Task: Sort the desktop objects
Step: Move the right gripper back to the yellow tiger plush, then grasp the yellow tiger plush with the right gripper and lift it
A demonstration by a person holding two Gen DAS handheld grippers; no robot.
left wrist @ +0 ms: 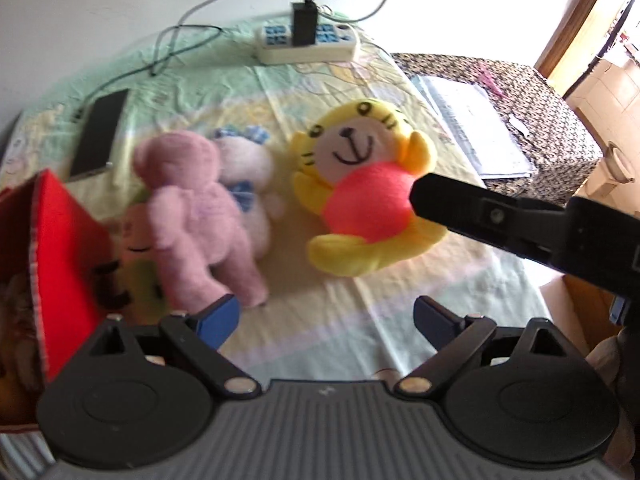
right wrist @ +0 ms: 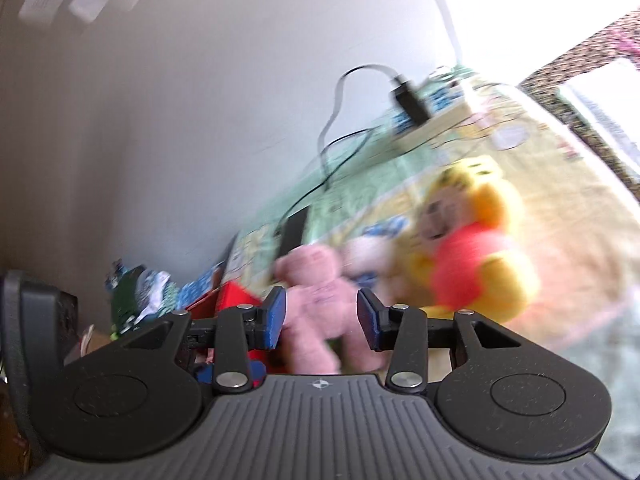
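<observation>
My left gripper [left wrist: 326,322] hangs wide and empty at lower centre, ready for the pink bear [left wrist: 196,208] left of centre; my right gripper [right wrist: 321,322], partly spread and empty, frames that bear because it's nearest

white power strip [left wrist: 306,42] with black charger [left wrist: 303,24] plugged in, at far edge of patterned tablecloth [left wrist: 320,320].

The left gripper [left wrist: 326,318] is hovering wide open over the tablecloth [left wrist: 320,332]. A pink teddy bear [left wrist: 192,208] is lying beside a yellow tiger plush [left wrist: 360,192]
</observation>
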